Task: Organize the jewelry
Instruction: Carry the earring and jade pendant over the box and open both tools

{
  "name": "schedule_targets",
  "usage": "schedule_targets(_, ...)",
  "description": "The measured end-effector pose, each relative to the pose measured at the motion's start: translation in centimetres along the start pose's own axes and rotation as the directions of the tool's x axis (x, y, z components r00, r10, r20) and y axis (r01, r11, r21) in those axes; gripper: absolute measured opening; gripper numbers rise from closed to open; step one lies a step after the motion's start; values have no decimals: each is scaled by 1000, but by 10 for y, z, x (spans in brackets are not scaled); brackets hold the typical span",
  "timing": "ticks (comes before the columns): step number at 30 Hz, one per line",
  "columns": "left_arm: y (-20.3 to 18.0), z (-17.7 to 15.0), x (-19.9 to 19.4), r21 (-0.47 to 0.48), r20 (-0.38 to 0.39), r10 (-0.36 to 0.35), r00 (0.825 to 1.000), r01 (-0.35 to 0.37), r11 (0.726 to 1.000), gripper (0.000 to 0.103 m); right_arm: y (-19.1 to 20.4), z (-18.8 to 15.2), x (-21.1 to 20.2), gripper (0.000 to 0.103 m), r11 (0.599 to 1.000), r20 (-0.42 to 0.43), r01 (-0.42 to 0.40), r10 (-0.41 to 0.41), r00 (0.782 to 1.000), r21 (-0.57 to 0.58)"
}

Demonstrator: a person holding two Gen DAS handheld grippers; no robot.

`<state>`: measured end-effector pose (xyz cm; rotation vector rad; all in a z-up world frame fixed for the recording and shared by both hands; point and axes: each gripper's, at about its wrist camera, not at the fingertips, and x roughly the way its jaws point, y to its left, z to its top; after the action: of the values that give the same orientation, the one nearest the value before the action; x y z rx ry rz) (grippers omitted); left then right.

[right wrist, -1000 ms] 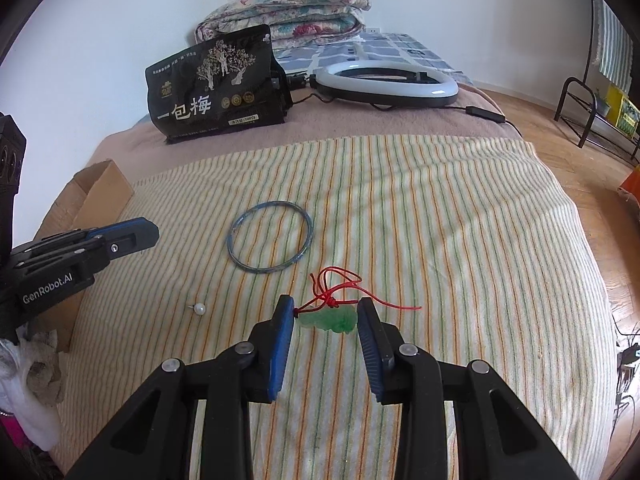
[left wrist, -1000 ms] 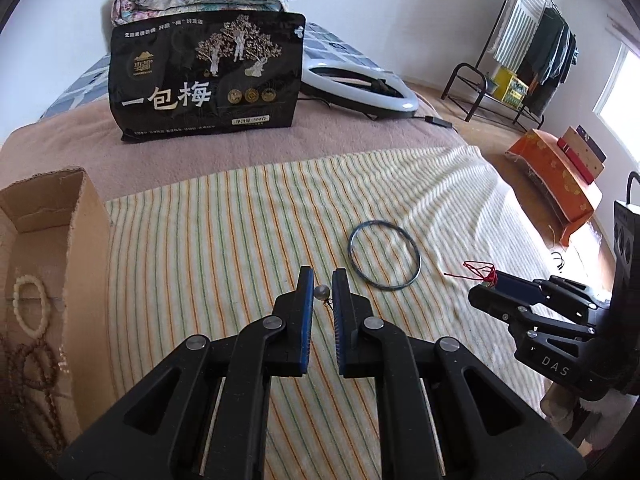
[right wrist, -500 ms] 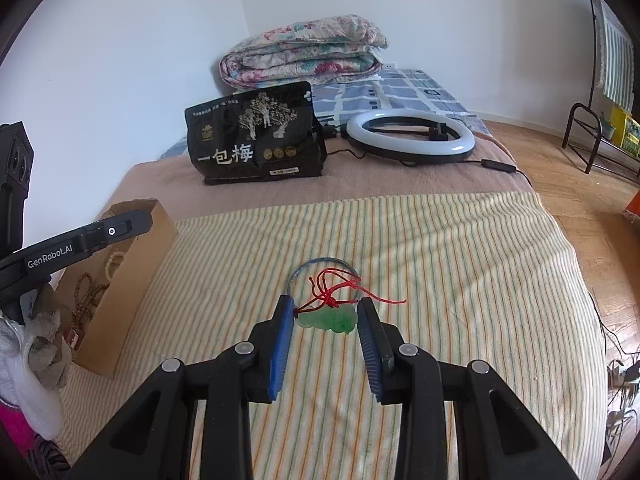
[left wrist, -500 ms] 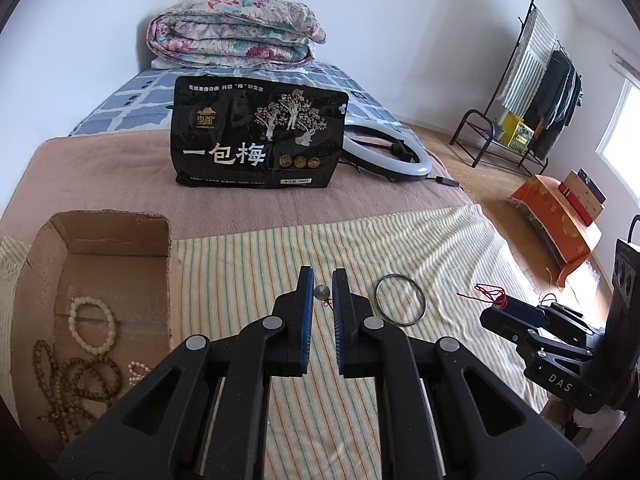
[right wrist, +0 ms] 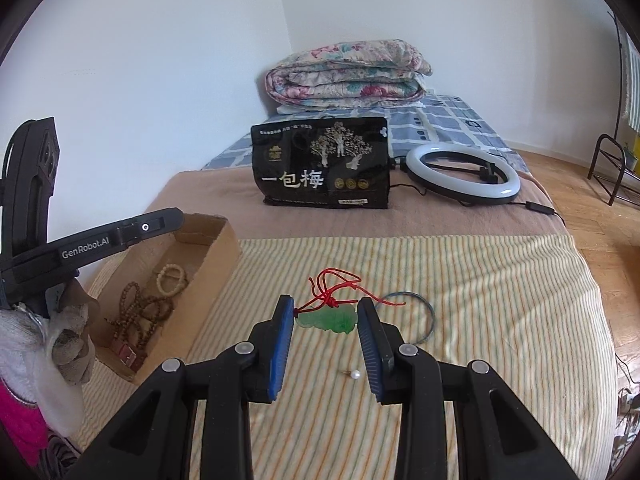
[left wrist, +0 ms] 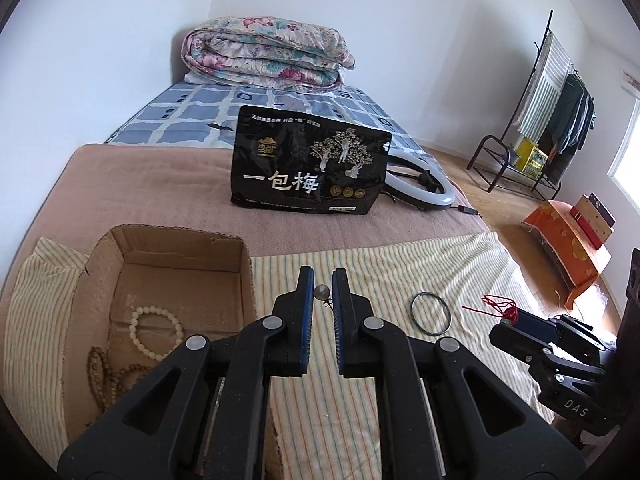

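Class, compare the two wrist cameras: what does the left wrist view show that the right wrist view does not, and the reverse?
Only left wrist: the pearl earring pinched in the left gripper, and an orange cloth on the floor. Only right wrist: the green pendant held in the right gripper, and a loose pearl lying on the striped cloth. Both: the cardboard box with bead bracelets, the bangle, the black bag.
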<state>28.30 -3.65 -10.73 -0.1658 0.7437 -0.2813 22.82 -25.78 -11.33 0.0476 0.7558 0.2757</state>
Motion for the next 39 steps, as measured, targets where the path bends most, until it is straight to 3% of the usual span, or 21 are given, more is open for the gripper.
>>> schedule_targets(18,86,6,-9,-114,1,92,996,-92,989,7,103,6,29,33,984,-20,-149,148,989,-102)
schedule_targets(30,116,2,8,-117,-48,168,985,-173,978,7,144,2,65,33,970,-77,-198,188,979,-140)
schedule_targets(39,128,-3,17,-127,-78,186,979,-195,972,7,155,-2,89,33,968,-118,-208,193,974,-137)
